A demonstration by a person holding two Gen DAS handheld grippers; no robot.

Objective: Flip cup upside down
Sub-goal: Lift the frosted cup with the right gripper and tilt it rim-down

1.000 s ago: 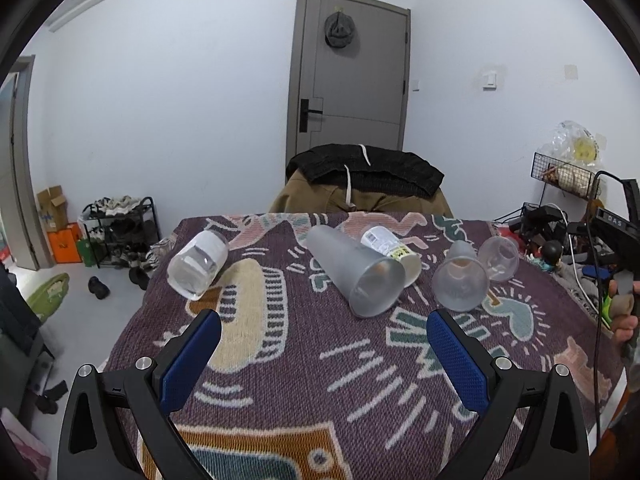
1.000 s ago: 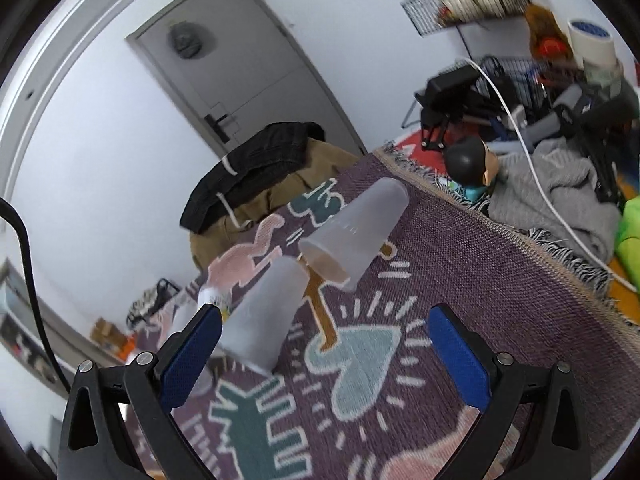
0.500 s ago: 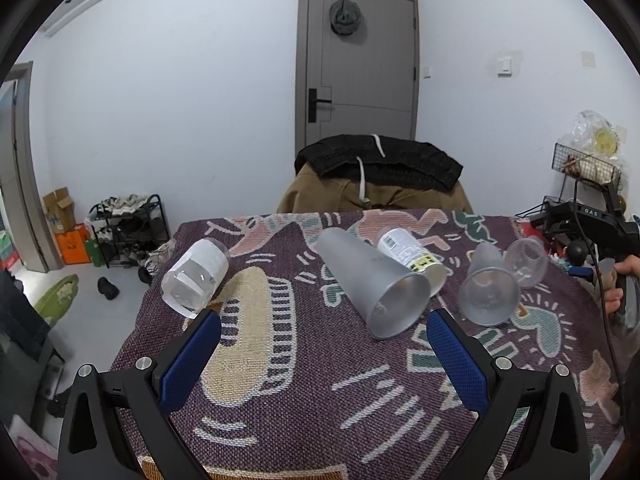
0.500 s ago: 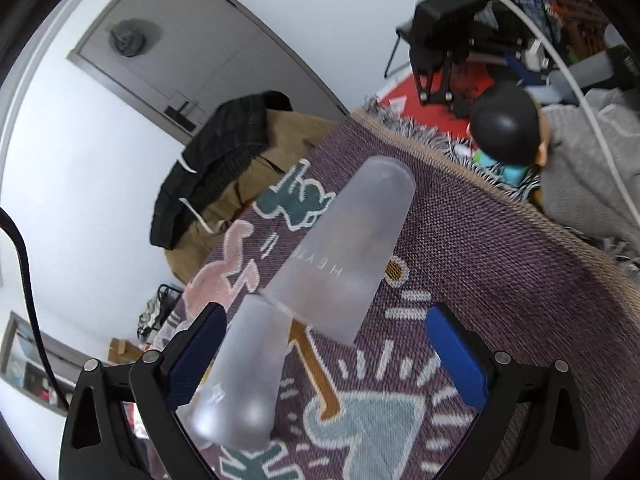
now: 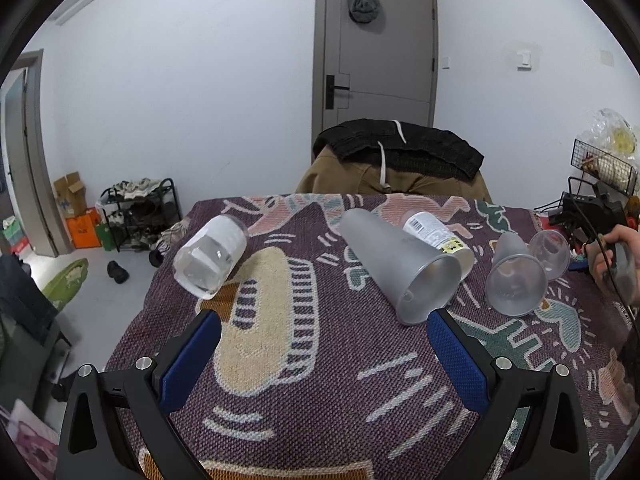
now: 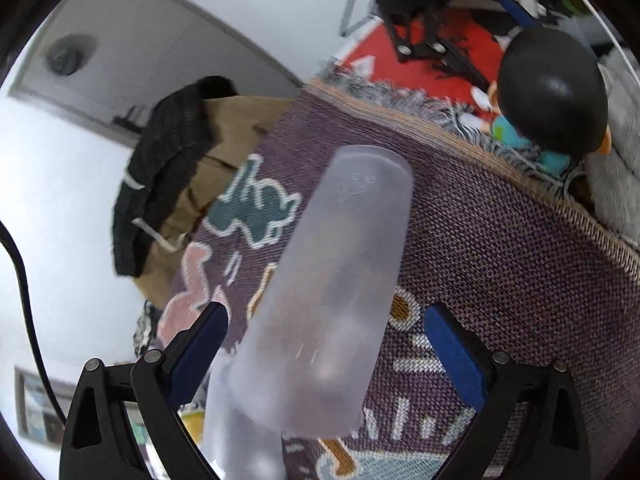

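Closer now, right gripper [image 6: 326,334] straddles cup [image 6: 332,300] (rim hidden).

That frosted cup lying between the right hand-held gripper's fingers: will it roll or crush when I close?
The frosted plastic cup lies on its side on the woven blanket, so it may roll, curving because it tapers. Its translucent walls look thin, so probably light and easily squeezed. The right hand-held gripper is open around it.

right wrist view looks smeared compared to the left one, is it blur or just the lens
Mostly motion blur in the right wrist view: the door, jacket and the near end of the frosted cup between the open gripper are smeared. The left wrist view is sharp, with the cups and blanket weave crisp. Both views bend straight lines at the edges, which is the fisheye lens.
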